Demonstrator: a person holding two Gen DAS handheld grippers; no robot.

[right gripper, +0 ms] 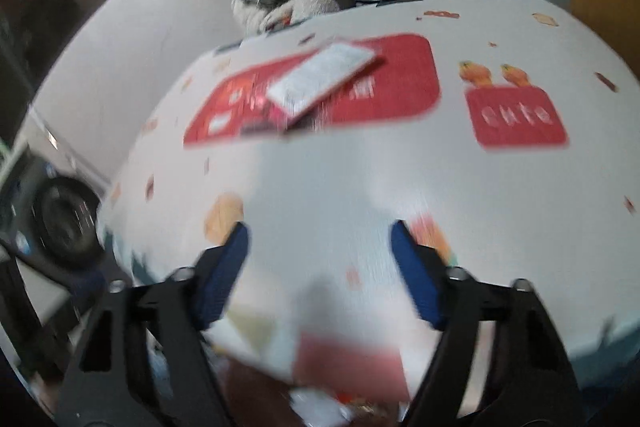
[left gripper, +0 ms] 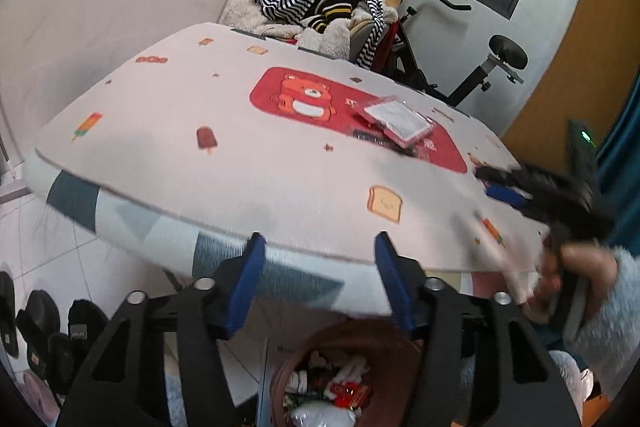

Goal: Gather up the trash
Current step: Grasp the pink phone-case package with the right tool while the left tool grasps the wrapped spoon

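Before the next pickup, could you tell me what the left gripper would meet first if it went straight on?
Probably the tablecloth near the table's front edge: nothing lies between the open left gripper and it. Depth is uncertain.

Left wrist: at table (left gripper: 280,187) near edge, facing across and down; bin (left gripper: 340,379) below.
Right wrist: close above tabletop, tilted down, blurred.
Shared: packet (left gripper: 396,121) (right gripper: 320,77), clothes pile (left gripper: 320,3).

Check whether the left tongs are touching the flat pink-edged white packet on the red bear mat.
Apart. The left wrist view shows the left tongs open and empty at the table's near edge, with bare patterned tablecloth separating them from the flat pink-edged white packet.
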